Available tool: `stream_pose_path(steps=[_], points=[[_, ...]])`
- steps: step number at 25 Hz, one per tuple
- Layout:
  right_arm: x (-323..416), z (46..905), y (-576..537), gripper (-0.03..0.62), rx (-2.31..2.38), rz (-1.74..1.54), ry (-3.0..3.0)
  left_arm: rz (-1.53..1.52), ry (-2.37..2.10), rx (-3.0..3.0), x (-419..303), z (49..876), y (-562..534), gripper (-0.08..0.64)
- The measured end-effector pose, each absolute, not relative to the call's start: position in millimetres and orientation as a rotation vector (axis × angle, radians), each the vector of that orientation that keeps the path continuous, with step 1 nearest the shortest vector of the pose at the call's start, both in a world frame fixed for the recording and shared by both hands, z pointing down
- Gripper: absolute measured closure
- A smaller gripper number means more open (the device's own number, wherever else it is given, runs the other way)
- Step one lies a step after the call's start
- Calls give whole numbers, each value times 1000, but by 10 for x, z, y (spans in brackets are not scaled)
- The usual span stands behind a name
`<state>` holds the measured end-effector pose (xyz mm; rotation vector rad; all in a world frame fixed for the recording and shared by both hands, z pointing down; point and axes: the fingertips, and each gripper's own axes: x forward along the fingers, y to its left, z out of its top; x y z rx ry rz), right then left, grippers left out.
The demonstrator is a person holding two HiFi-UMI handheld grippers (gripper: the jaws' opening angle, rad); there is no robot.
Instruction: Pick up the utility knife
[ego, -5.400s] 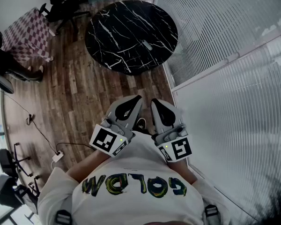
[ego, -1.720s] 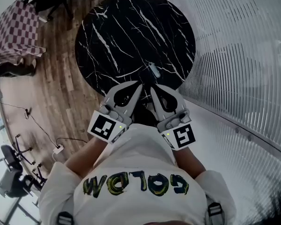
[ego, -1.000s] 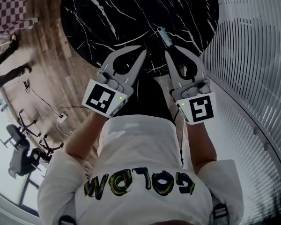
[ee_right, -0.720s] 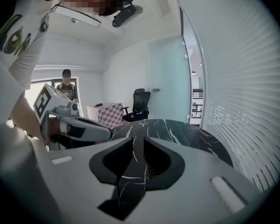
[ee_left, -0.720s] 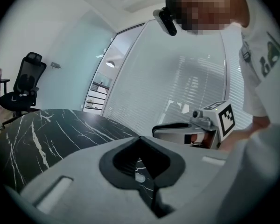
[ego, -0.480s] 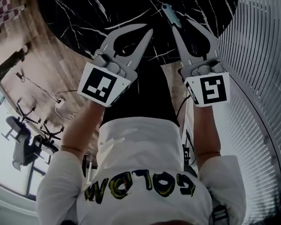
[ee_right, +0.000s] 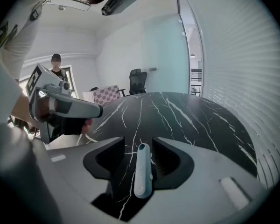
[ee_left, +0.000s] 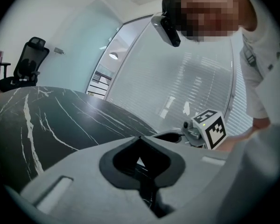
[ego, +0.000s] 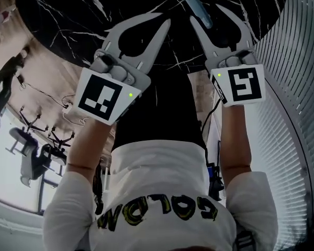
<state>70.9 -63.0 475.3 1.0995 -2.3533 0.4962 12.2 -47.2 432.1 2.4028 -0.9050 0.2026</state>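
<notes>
Black, white-veined marble table [ego: 68,14] across the frame's top carries the slim pale-blue utility knife [ee_right: 143,171], lying untouched between your right gripper's [ego: 209,14] jaws, which have just been opening wide, while your left gripper's [ego: 165,22] jaws meet, empty.

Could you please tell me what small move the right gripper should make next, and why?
Probably close the right gripper on the utility knife. Its jaws have just been opening and stand apart, and the knife lies lengthwise between them on the black table, apparently not yet gripped.
</notes>
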Motion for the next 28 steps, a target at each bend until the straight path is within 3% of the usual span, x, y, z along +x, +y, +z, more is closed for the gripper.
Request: stream_pose_path(steps=[8, 16, 23, 25, 28], points=[[770, 5187, -676, 388, 1089, 563, -2307, 201, -891, 2370, 167, 4679, -497, 557], [759, 5350, -639, 453, 996, 524, -2173, 199, -893, 2364, 172, 4695, -449, 557], [777, 5378, -636, 472, 982, 604, -2149, 195, -911, 2351, 111, 4661, -376, 557], [790, 5345, -628, 518, 1000, 579, -2158, 202, -915, 2352, 88, 4655, -370, 557], [805, 5301, -583, 518, 1011, 542, -2162, 199, -927, 2356, 50, 4601, -391, 557]])
